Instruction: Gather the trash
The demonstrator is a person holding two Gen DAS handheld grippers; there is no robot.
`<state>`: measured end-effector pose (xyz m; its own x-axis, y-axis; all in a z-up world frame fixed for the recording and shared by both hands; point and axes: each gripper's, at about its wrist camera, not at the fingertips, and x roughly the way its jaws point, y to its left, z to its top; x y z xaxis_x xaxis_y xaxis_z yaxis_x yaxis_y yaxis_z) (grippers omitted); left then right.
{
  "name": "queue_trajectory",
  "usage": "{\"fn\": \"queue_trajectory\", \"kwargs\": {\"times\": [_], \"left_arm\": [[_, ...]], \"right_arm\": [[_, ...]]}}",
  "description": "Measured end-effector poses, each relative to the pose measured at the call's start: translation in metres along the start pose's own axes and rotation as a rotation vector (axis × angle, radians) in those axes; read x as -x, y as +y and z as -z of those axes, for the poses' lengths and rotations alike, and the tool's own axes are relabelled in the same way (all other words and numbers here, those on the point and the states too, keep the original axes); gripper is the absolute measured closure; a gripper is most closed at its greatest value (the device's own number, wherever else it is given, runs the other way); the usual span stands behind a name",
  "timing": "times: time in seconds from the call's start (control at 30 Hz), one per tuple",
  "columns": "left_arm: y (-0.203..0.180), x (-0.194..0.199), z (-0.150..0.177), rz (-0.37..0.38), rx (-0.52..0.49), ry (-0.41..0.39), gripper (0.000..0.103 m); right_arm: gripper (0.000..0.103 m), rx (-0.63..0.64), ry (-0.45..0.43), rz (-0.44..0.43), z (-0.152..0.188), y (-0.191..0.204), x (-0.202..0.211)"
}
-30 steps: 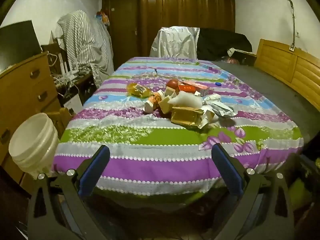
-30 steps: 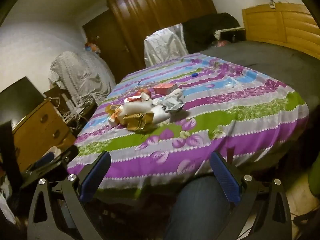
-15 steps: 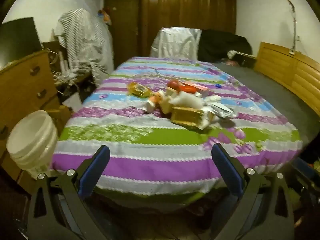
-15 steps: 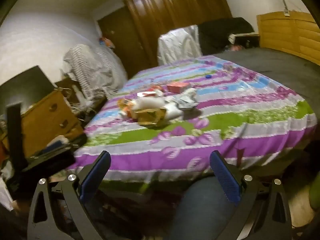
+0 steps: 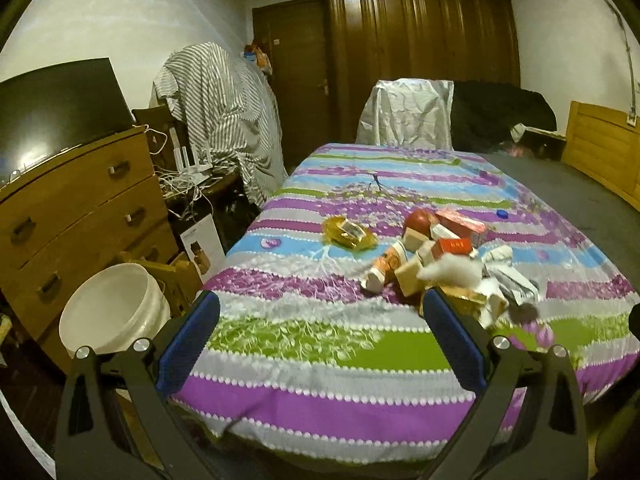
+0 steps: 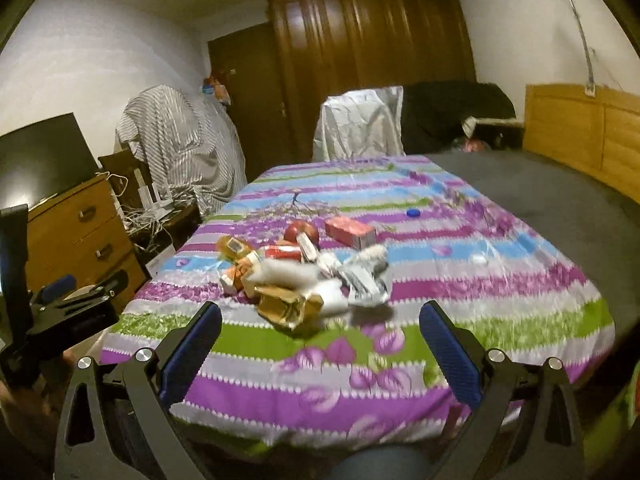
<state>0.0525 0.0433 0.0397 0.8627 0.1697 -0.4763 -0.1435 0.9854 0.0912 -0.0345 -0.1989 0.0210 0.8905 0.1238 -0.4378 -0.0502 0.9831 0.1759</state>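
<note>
A pile of trash point(image 5: 436, 260) lies in the middle of the striped bedspread point(image 5: 320, 340): red cartons, an orange cup, crumpled white paper and a gold box. A yellow wrapper point(image 5: 348, 234) lies apart to its left. The pile also shows in the right wrist view point(image 6: 304, 272). A white bucket point(image 5: 112, 312) stands on the floor left of the bed. My left gripper point(image 5: 320, 340) is open and empty at the bed's near edge. My right gripper point(image 6: 320, 344) is open and empty, short of the pile. The left gripper also shows in the right wrist view point(image 6: 64, 300).
A wooden dresser point(image 5: 72, 208) with a dark screen stands at the left. Cables and a router sit behind it. A striped cloth point(image 5: 224, 120) covers a chair. A wardrobe point(image 5: 420, 52) and a wooden headboard point(image 5: 600, 148) bound the bed. A blue cap point(image 6: 413, 212) lies beyond the pile.
Both grippers have moved forward and up toward the bed, so the pile looks closer. Both stay open and empty. The bucket now sits closer to the left finger.
</note>
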Motion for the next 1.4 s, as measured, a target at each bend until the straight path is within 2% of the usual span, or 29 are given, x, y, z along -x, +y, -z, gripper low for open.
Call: {"fn": "queue_trajectory", "kwargs": {"times": [0.2,0.53,1.4], "left_arm": [[-0.004,-0.006,0.000,-0.014,-0.034,0.007,0.005],[-0.004,-0.021,0.005,-0.015,-0.040,0.050,0.005],[-0.009,-0.038,0.020,-0.001,-0.046,0.113,0.005]], "right_arm": [[0.004,0.021,-0.001,-0.010,-0.016,0.005,-0.009],[0.004,-0.027,0.060,-0.004,0.001,-0.004,-0.030],[0.004,-0.032,0.133,0.023,0.020,-0.011,-0.056]]}}
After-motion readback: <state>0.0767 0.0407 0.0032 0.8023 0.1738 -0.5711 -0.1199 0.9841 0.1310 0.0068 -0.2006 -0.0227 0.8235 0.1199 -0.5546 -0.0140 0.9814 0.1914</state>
